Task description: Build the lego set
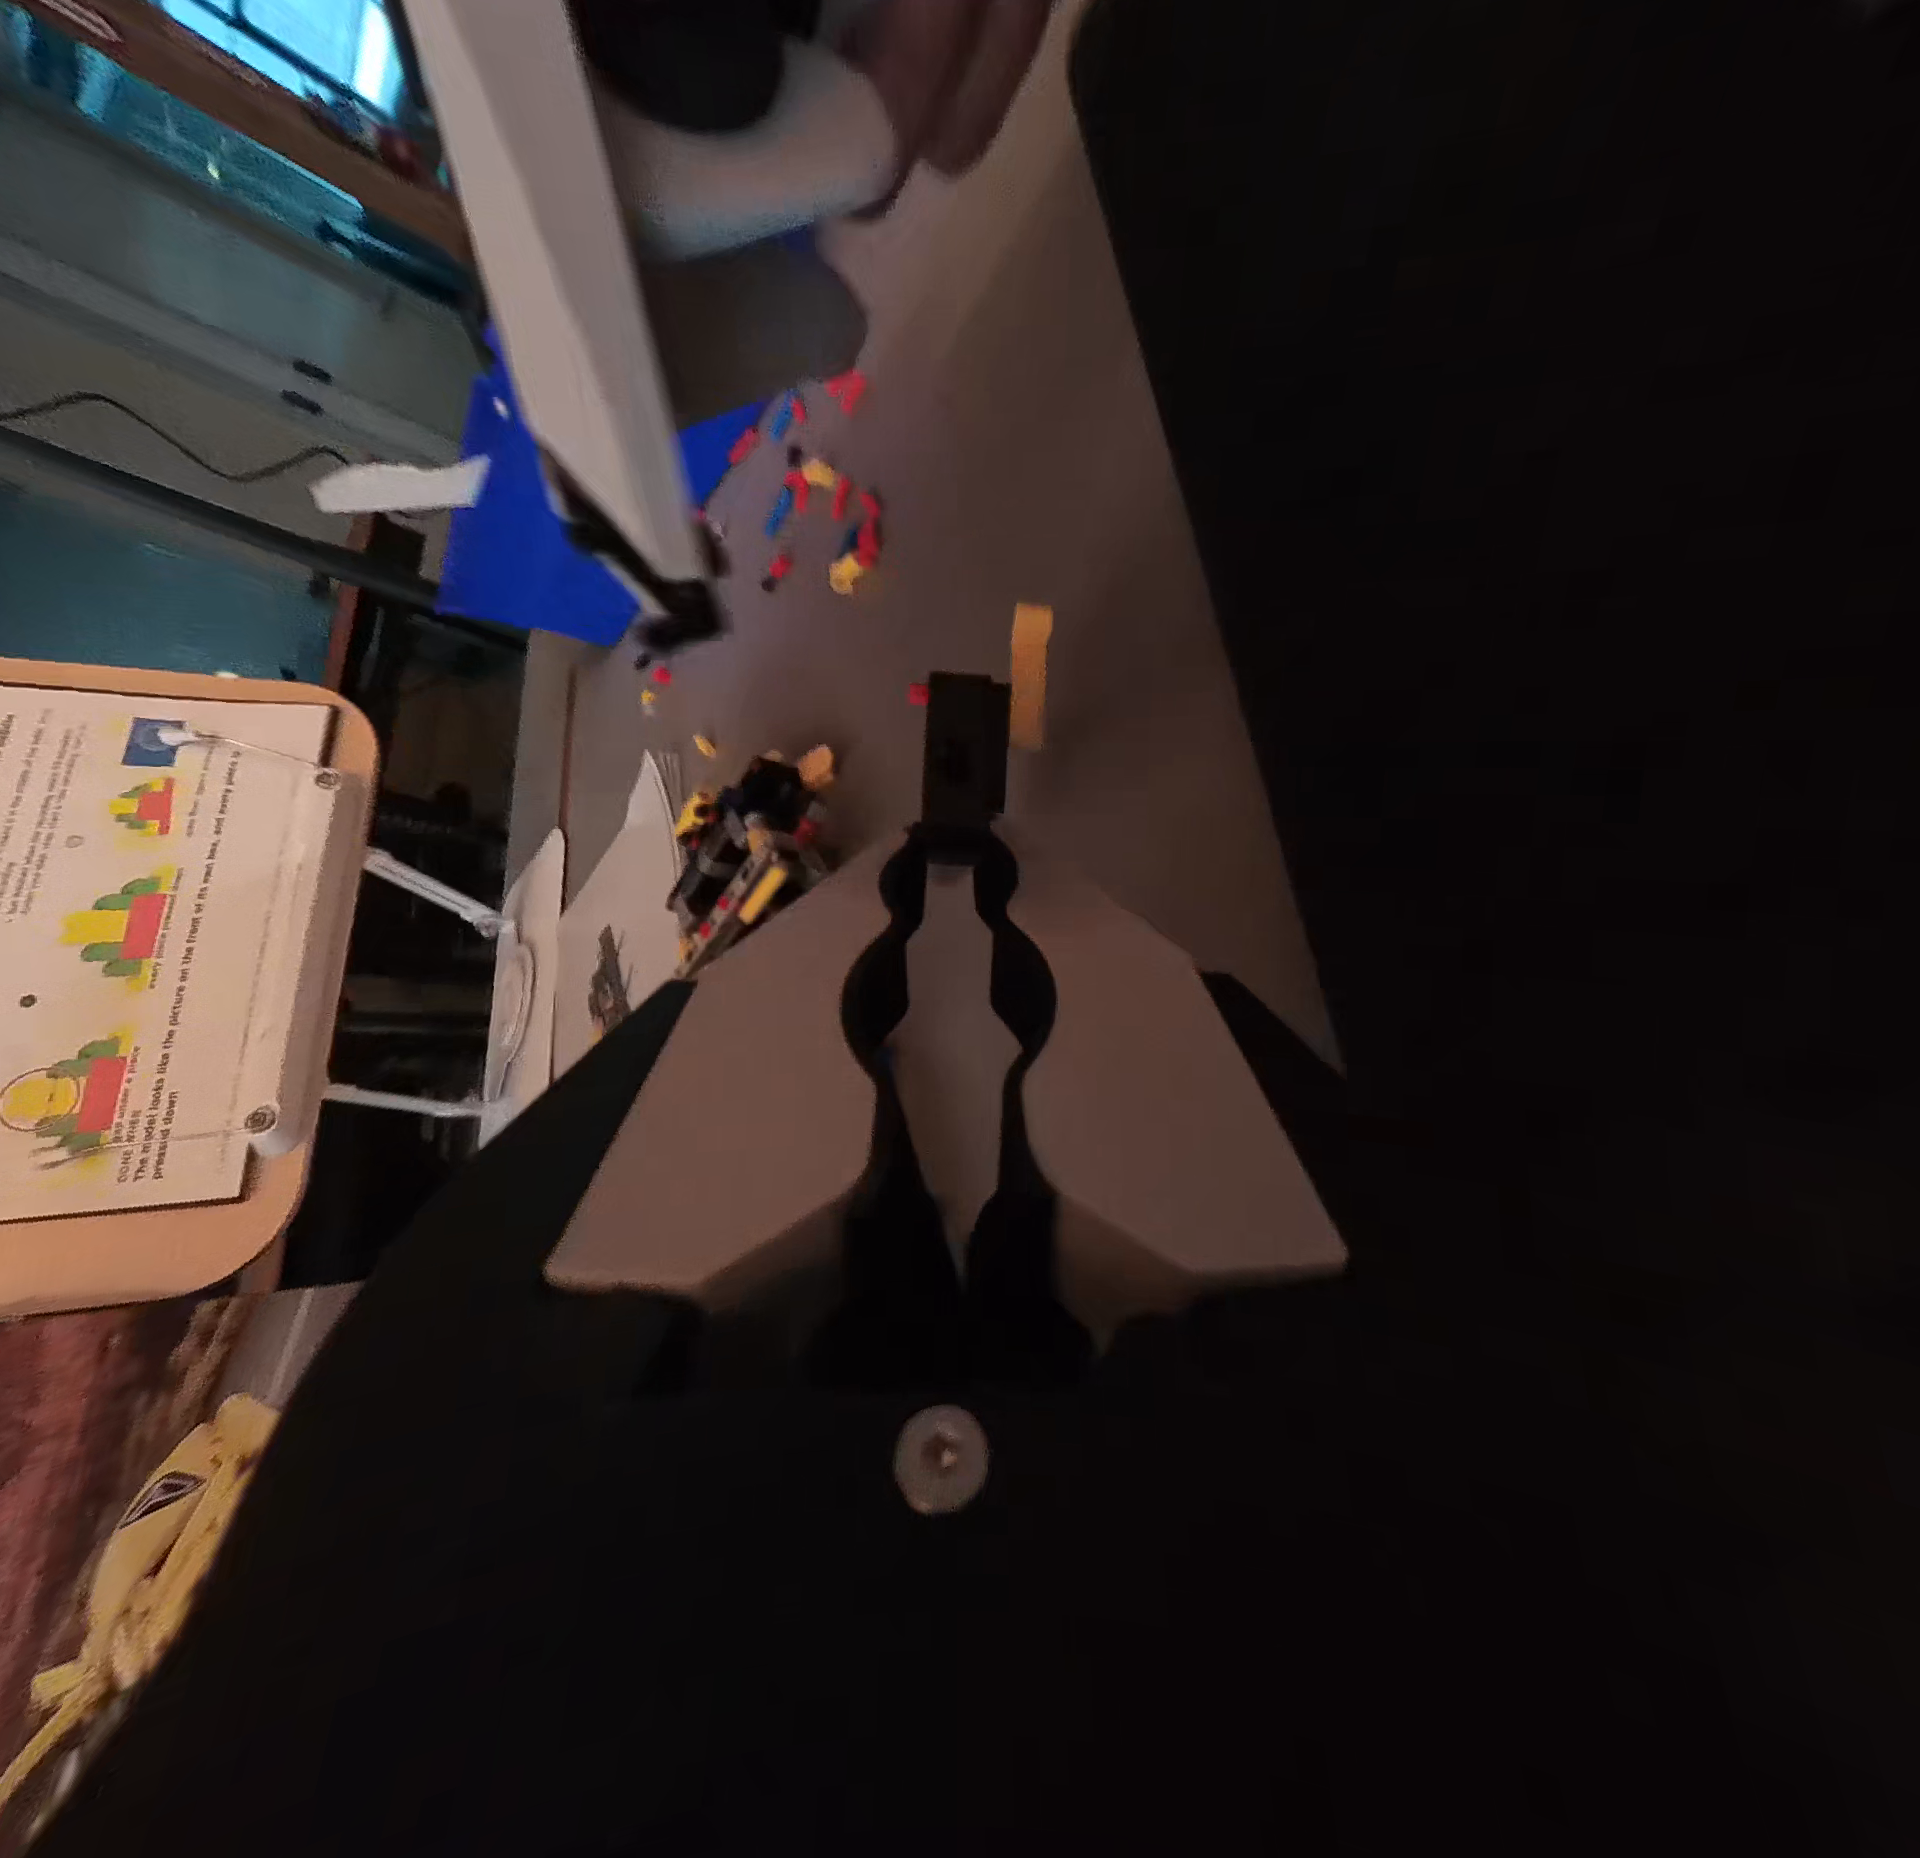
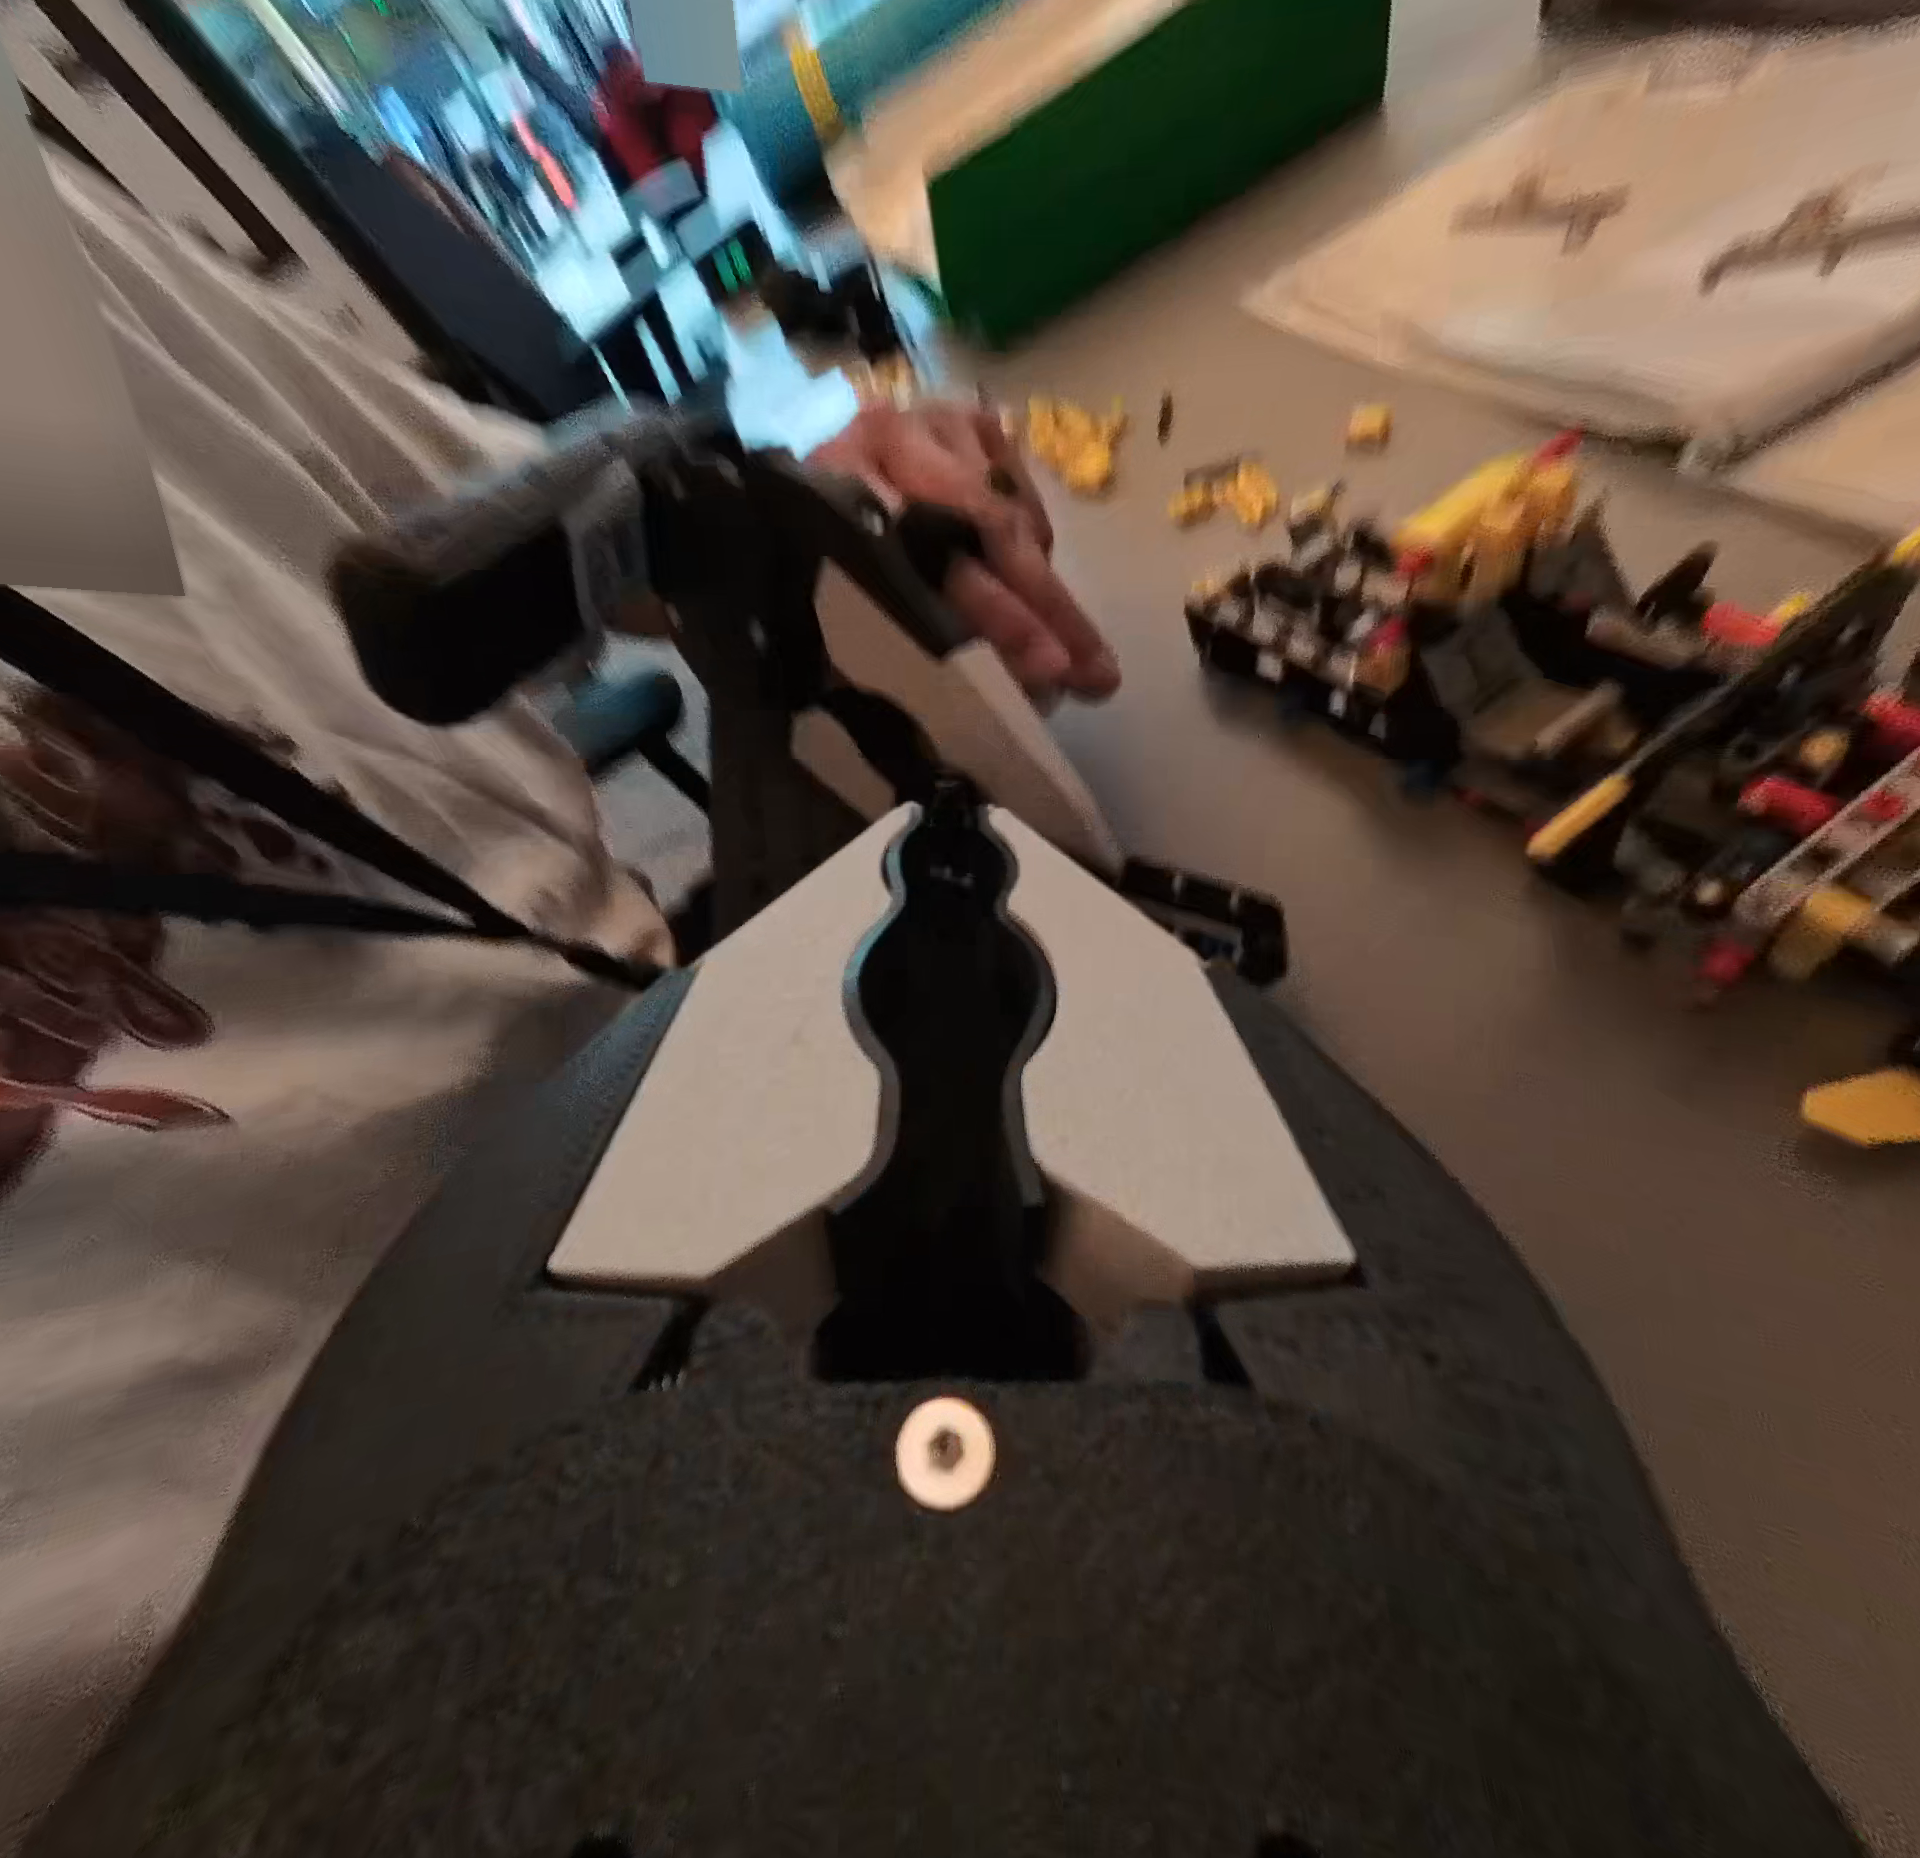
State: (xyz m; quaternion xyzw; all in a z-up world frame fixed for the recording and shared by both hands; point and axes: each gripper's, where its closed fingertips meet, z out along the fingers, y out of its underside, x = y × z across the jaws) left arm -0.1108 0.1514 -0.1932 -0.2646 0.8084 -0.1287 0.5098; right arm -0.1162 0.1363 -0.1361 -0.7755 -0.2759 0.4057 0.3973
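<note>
We pinch a small black Lego piece (image 1: pixel 964 759) in the left hand-held gripper (image 1: pixel 951 858); right hand-held gripper (image 2: pixel 948 816) state unclear (blurred). Model (image 2: pixel 1621 696) sits on table (image 2: pixel 1351 1185): rigid, light, fragile; grip its base.

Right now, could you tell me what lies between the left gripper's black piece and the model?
Nothing; the left wrist view shows bare table between black piece and model.

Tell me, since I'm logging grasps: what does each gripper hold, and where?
Left gripper pinches a black lego piece by its near end. Right gripper is shut on something small and black; blur hides what.
</note>
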